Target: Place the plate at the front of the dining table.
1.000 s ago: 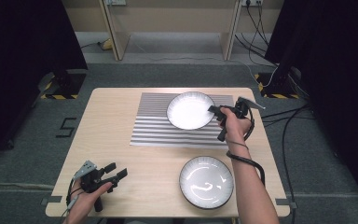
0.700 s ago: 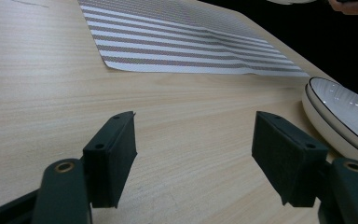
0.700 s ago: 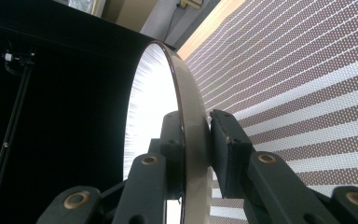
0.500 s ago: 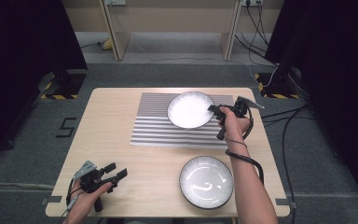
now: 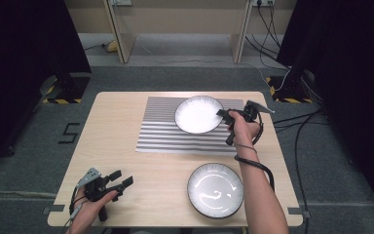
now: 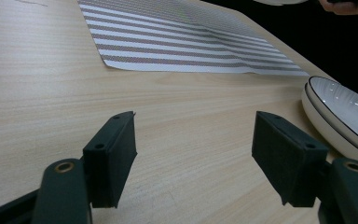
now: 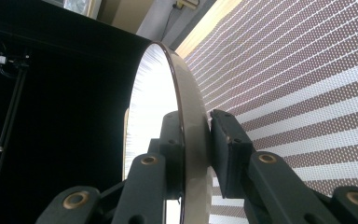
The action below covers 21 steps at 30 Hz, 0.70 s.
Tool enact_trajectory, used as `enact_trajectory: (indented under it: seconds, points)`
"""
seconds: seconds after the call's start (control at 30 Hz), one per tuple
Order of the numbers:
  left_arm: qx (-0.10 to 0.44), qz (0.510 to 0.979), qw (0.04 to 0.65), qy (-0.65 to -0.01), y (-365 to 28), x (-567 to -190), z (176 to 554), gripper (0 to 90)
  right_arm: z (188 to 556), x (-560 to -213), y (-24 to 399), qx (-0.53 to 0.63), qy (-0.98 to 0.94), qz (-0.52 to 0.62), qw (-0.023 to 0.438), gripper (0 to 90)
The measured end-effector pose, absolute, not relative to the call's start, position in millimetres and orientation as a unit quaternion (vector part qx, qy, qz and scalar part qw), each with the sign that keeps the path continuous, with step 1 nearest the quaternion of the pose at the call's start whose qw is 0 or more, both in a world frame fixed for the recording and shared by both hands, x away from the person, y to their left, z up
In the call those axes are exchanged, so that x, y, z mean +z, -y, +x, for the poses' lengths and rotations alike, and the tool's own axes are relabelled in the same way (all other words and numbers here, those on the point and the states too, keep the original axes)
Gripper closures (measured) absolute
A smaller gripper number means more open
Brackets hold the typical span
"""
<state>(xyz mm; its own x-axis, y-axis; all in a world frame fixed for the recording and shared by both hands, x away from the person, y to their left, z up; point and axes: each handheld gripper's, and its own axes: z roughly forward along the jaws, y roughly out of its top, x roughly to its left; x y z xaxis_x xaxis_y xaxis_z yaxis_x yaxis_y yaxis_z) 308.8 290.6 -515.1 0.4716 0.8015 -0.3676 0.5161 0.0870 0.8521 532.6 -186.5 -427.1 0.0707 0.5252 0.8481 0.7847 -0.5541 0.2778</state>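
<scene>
**Right gripper clamping the far bowl's rim on the striped mat**

The right gripper (image 5: 224,115) is pinching the rim of the round white ribbed ceramic bowl (image 5: 198,114), which is sitting on the brown-and-white striped woven placemat (image 5: 160,134) at the far right of the pale wooden table (image 5: 117,161). In the right gripper view the two black jaws are standing one on each side of the bowl's wall (image 7: 186,121), one pad inside and one outside, pressed against it, so the grip is looking firm. Whether the bowl is resting flat or lifted slightly off the mat is hard to tell from above.

A second round white bowl with a dark rim (image 5: 215,189) is lying on the bare wood near the person's side, just beside the right forearm and well apart from the mat. The left gripper (image 5: 119,179) is resting at the near left corner with its jaws spread wide and nothing between them; the left gripper view is showing only tabletop between the pads (image 6: 114,156).

Judging by this, the grasp is made and the carrying or placing of the held bowl is what is left.

Against the picture a second ago, nothing is visibly differing: both hands and both bowls are sitting where they were.
</scene>
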Motion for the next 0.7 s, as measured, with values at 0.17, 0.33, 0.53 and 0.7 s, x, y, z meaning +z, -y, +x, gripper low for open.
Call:
enact_trajectory:
  seconds: [0.17, 0.33, 0.53, 0.7]
  points:
    - [0.131, 0.663, 0.545, -0.497, -291, -515, 309, 30.0, 536, -429, 185, -0.506, 0.455, -0.722, 0.124, 75.0]
    - [0.131, 0.663, 0.545, -0.496, -291, -515, 309, 30.0, 539, -429, 183, -0.503, 0.454, -0.724, 0.125, 74.9]
    - [0.131, 0.663, 0.545, -0.497, -291, -515, 309, 30.0, 543, -431, 182, -0.502, 0.453, -0.726, 0.124, 74.9]
    - [0.129, 0.665, 0.544, -0.495, -290, -516, 309, 30.0, 546, -433, 180, -0.499, 0.451, -0.729, 0.125, 74.8]
